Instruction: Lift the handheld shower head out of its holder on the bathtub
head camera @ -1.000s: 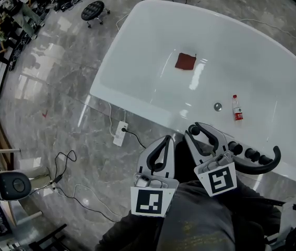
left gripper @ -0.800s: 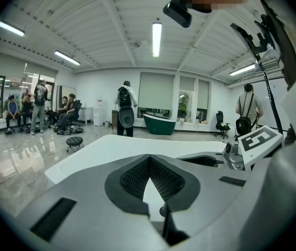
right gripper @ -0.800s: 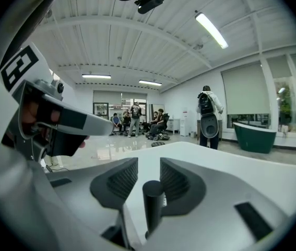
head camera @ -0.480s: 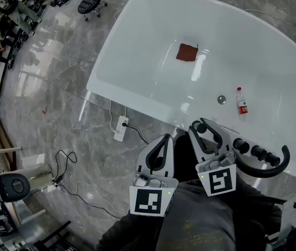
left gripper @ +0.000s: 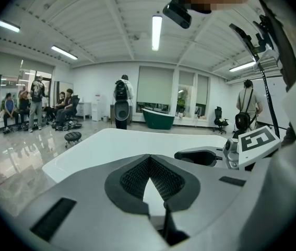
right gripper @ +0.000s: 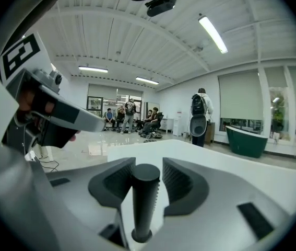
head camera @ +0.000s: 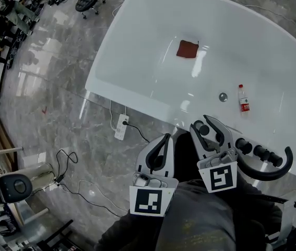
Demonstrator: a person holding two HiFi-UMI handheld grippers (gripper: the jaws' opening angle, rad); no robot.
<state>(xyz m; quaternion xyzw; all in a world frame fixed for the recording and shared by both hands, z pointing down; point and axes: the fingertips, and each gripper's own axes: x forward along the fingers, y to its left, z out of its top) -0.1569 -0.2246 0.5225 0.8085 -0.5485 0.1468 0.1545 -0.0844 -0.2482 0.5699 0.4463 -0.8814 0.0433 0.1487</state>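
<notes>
While the right claw (right gripper: 146,178), whose jaws have just been opening, is standing open around the shower head (right gripper: 145,197) in its holder (right gripper: 140,238) on the bathtub's (head camera: 137,46) near rim, squeezing centred and then lifting straight up is looking wisest; the left claw (head camera: 161,144) is sitting closed.

Below you the grey marble floor (head camera: 59,103) carried a white bathtub (head camera: 127,51). Just beside the tub's near wall a white power strip (head camera: 120,130) lay on the floor, with a black cable (head camera: 136,135) running from it. On the tub's bottom lay a red-brown cloth (head camera: 187,49). Well apart from it, near the drain (head camera: 223,97), was a small bottle (head camera: 244,101), seemingly lying flat.
</notes>
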